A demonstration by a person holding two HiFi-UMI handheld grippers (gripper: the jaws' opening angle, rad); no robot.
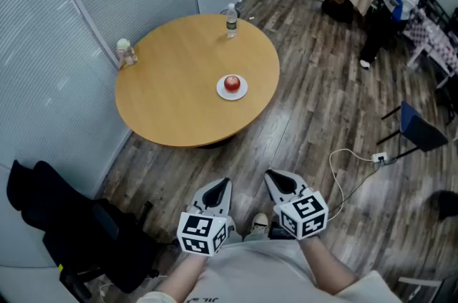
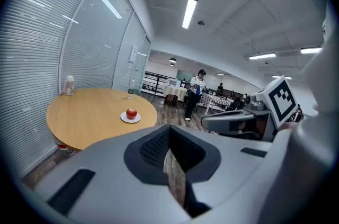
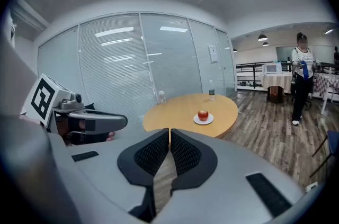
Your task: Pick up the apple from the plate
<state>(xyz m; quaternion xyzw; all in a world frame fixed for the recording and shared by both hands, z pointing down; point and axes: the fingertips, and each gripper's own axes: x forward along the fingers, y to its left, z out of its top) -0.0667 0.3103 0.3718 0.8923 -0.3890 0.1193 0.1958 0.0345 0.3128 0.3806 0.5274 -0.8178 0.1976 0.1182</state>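
A red apple point(image 1: 232, 83) rests on a small white plate point(image 1: 222, 92) on the right part of a round wooden table point(image 1: 172, 94). The same apple point(image 2: 131, 113) shows far off in the left gripper view, and as apple point(image 3: 203, 115) on its plate point(image 3: 203, 121) in the right gripper view. Both grippers are held close to my body, well short of the table. My left gripper point(image 1: 222, 186) is shut with nothing in it. Beside it, my right gripper point(image 1: 275, 180) is shut and empty too.
A water bottle point(image 1: 231, 19) stands at the table's far edge and a small jar point(image 1: 126, 51) at its left edge by the glass wall. A dark chair point(image 1: 64, 223) sits at lower left. A cable and socket point(image 1: 379, 158) lie on the floor right. A person point(image 1: 390, 8) stands far back.
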